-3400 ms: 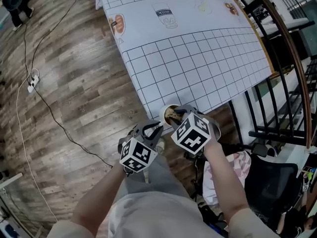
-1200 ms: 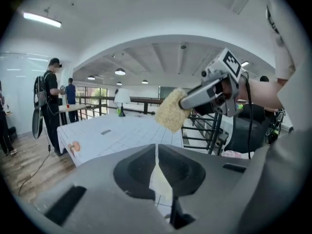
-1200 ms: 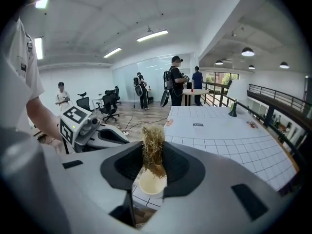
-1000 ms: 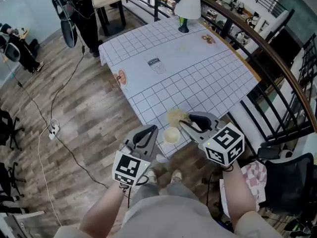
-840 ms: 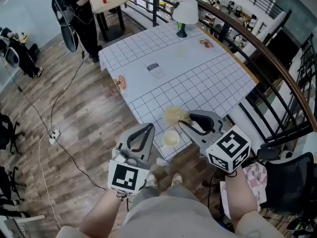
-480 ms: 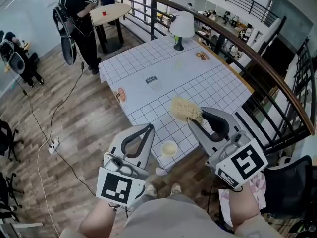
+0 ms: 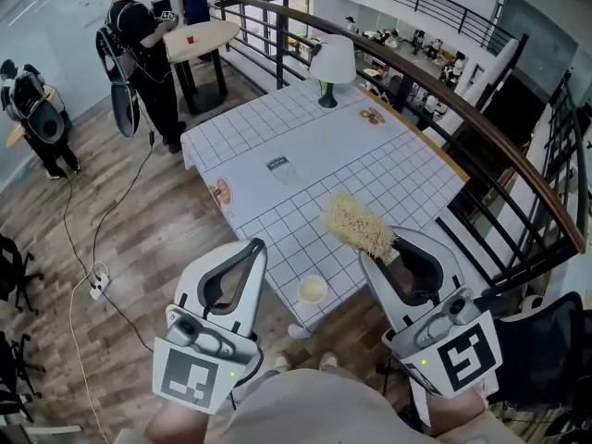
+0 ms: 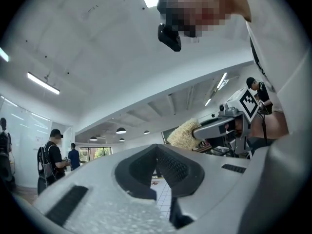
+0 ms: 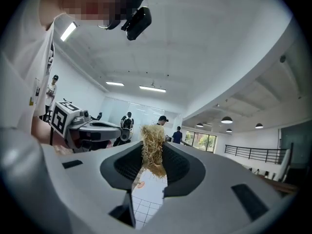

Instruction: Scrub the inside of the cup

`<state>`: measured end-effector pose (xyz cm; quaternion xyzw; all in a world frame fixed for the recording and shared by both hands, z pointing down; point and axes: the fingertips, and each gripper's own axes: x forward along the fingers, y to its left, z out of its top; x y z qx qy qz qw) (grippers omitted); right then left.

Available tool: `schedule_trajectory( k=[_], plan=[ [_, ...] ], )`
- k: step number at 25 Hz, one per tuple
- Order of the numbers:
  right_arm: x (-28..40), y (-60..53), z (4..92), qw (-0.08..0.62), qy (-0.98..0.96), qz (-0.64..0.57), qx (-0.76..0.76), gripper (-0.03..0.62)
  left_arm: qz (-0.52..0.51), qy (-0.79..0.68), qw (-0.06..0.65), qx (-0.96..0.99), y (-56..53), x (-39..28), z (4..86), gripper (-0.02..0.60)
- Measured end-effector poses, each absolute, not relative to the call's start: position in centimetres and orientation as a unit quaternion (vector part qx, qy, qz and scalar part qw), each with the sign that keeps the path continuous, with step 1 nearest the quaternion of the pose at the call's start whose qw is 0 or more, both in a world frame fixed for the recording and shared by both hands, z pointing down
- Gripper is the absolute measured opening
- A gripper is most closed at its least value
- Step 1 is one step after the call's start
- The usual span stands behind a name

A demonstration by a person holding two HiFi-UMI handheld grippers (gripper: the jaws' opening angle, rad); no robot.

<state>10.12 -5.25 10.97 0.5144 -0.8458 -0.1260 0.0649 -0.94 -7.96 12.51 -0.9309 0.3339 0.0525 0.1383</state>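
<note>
Cup (image 7: 313, 289) upright at table (image 7: 388, 155) edge, inside seemingly pale.

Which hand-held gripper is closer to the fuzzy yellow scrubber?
Right. The right hand-held gripper is shut on the straw-coloured fibre scrubber, which sticks out past its tips. The left hand-held gripper is apart from it, towards the head view's left, shut and empty.

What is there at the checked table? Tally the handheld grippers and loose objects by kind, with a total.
Grippers: 2, the grey left gripper and right gripper
Cups: 1, small cream round cup
Scrubbers: 1, straw-coloured fibrous scrubber
Lamps: 1, white-shaded table lamp
Total: 5
</note>
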Motion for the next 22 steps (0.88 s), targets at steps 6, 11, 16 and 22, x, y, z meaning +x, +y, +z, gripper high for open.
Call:
schedule_trajectory(
  k=[6, 11, 16, 22],
  plan=[
    [10.4, -4.4, 15.2, 0.086, -0.840, -0.104, 0.526, 0.110, 0.050, 0.339, 0.116, -0.932, -7.9, -0.7, 15.7, 0.015],
    [10.8, -3.7, 18.2, 0.086, -0.840, -0.069, 0.532, 0.110, 0.032, 0.351, 0.102, -0.930, -7.8, -0.4, 18.1, 0.015],
    [10.9, -4.0, 18.9, 0.088, -0.846, -0.058, 0.523, 0.110, 0.015, 0.356, 0.093, -0.930, -7.9, -0.3, 19.1, 0.015],
    [11.0, -4.1, 19.3, 0.114, -0.837, -0.078, 0.529, 0.109, 0.007, 0.356, 0.090, -0.930, -7.7, -0.1, 19.4, 0.015]
  ],
)
